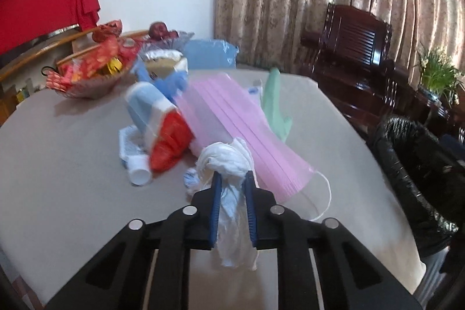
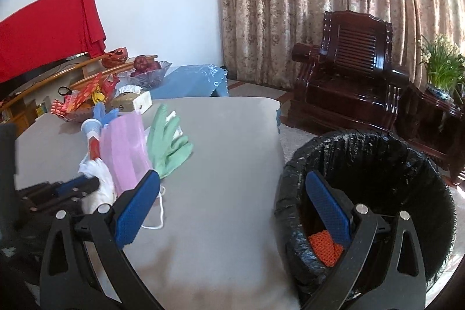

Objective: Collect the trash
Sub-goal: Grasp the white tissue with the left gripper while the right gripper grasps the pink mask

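My left gripper (image 1: 232,179) is shut on a crumpled white tissue (image 1: 226,159) and holds it just above the grey table (image 1: 58,179); it also shows in the right wrist view (image 2: 78,185). Beside it lie a pink face mask (image 1: 232,118), a green glove (image 1: 276,106), a red-white-blue paper cup (image 1: 157,118) and a small white cup (image 1: 141,175). My right gripper (image 2: 232,188) is open and empty, over the table's right edge next to the black-lined trash bin (image 2: 377,164). An orange mesh item (image 2: 325,249) lies in the bin.
A basket of red snack packets (image 1: 87,71), a glass fruit bowl (image 2: 145,74), a tissue box (image 2: 133,100) and a blue stool (image 2: 191,80) stand at the table's far end. A dark wooden armchair (image 2: 348,71) and a potted plant (image 2: 441,69) stand behind the bin.
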Tool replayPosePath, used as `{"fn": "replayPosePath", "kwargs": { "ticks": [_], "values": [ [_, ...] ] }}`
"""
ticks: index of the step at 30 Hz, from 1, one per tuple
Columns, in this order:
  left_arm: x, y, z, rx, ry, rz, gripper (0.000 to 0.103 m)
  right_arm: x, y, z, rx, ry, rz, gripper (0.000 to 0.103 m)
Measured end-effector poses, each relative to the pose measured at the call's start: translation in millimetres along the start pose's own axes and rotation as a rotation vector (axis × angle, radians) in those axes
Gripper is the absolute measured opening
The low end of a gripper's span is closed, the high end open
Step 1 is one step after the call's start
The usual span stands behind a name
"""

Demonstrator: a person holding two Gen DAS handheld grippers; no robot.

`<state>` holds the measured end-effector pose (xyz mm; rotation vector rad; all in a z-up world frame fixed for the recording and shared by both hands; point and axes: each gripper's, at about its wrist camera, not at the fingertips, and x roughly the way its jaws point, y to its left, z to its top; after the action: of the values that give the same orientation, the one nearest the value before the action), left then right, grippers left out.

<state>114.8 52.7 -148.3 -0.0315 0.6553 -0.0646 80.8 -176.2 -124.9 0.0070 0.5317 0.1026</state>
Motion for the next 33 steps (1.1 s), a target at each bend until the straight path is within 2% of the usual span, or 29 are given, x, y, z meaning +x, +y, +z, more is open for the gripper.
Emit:
{"fn": "replayPosePath", "kwargs": {
  "ticks": [6,15,20,26,28,29,30,31,32,33],
  "values": [
    [-18.1,27.6,13.8,-0.022,-0.055,0.062,0.016,12.5,27.6,11.1,-0.026,-0.007,0.07,0.098],
    [-10.8,68.3,9.0,-0.066,-0.029,0.147,0.015,53.6,94.7,14.5,-0.08,0.038,0.162,0.098],
    [-12.8,85.7,3.9,-0.075,-0.022,0.167,0.015,77.6,126.9,8.6,-0.153,0.081,0.175,0.097],
    [-13.7,102.1,-1.0,-0.086,-0.004,0.172,0.015,98.8,138.8,6.9,-0.177,0.136,0.167,0.097],
    [-13.5,104.4,-1.9,-0.09,-0.002,0.172,0.015,106.0,141.7,6.5,-0.187,0.167,0.176,0.088],
    [-13.7,105.6,-2.2,-0.091,-0.002,0.171,0.015,108.9,141.5,6.1,-0.191,0.185,0.187,0.074],
    [-13.5,105.9,-2.2,-0.092,-0.003,0.17,0.015,113.0,143.0,5.1,-0.194,0.213,0.201,0.066],
    [-13.1,105.6,-1.9,-0.093,-0.003,0.167,0.015,114.9,143.0,4.2,-0.194,0.23,0.21,0.065],
    [-12.9,105.2,-1.5,-0.094,-0.003,0.164,0.015,115.7,142.9,4.0,-0.192,0.243,0.223,0.056],
    [-13.0,105.4,-1.7,-0.094,-0.005,0.162,0.015,113.9,143.2,2.7,-0.194,0.249,0.236,0.042]
  ]
}}
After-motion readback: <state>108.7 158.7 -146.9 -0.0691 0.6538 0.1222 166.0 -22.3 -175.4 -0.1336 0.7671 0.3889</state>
